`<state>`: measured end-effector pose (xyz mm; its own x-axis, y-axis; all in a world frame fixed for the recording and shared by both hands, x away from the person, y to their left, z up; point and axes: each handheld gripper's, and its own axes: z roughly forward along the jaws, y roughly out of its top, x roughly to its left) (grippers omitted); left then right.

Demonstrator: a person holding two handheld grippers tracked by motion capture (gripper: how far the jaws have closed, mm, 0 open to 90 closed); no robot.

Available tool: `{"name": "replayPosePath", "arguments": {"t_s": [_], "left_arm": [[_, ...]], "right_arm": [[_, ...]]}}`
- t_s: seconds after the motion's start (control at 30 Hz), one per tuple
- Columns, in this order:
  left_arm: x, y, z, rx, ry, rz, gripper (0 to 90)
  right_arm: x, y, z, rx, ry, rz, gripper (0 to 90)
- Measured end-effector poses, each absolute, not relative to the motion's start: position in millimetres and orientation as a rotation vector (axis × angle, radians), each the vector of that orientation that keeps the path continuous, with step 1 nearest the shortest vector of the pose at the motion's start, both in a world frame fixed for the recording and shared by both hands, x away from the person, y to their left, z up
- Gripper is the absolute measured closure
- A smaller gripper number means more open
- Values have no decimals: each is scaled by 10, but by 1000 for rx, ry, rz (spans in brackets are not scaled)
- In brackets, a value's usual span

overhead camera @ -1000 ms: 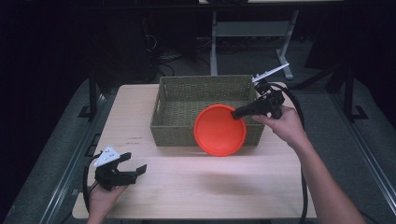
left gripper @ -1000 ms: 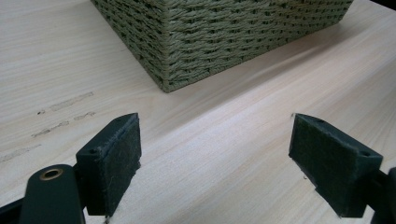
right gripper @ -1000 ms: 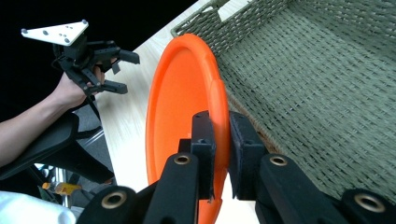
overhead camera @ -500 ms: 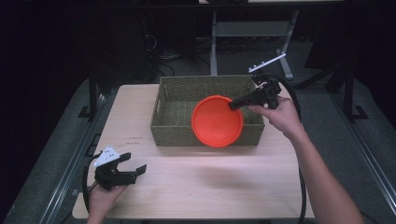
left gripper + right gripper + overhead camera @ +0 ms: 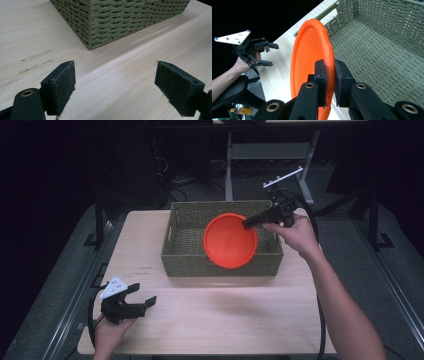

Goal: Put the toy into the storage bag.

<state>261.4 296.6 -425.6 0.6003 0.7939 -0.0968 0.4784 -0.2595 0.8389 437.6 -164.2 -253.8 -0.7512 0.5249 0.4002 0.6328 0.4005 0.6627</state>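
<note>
An orange plate (image 5: 230, 240) hangs tilted over the woven olive basket (image 5: 185, 262), held by its upper right rim. My right gripper (image 5: 246, 223) is shut on that rim; in the right gripper view the jaws pinch the plate's edge (image 5: 329, 65) above the basket's floor (image 5: 374, 57). My left gripper (image 5: 142, 301) rests open at the table's front left corner, nothing between its pads (image 5: 62, 83). Its view looks at the basket's near corner (image 5: 91, 37) across bare tabletop.
The light wooden table (image 5: 225, 320) has free room in front of the basket and to its left. A metal stand (image 5: 240, 155) and cables lie on the dark floor behind the table. The right gripper's cable (image 5: 320, 310) trails down along the right forearm.
The right gripper has carried the orange plate up and to the left, from the basket's front right rim to over its inside. The left gripper has stayed still.
</note>
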Motion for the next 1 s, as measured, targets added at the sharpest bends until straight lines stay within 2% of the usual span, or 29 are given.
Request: {"name": "replayPosePath", "arguments": {"t_s": [1.0], "left_arm": [[2584,2986,-4247,1887,1032,431,162]], "right_arm": [[4771,-1666,-2553,-1188,-2473,-1289,814]]}}
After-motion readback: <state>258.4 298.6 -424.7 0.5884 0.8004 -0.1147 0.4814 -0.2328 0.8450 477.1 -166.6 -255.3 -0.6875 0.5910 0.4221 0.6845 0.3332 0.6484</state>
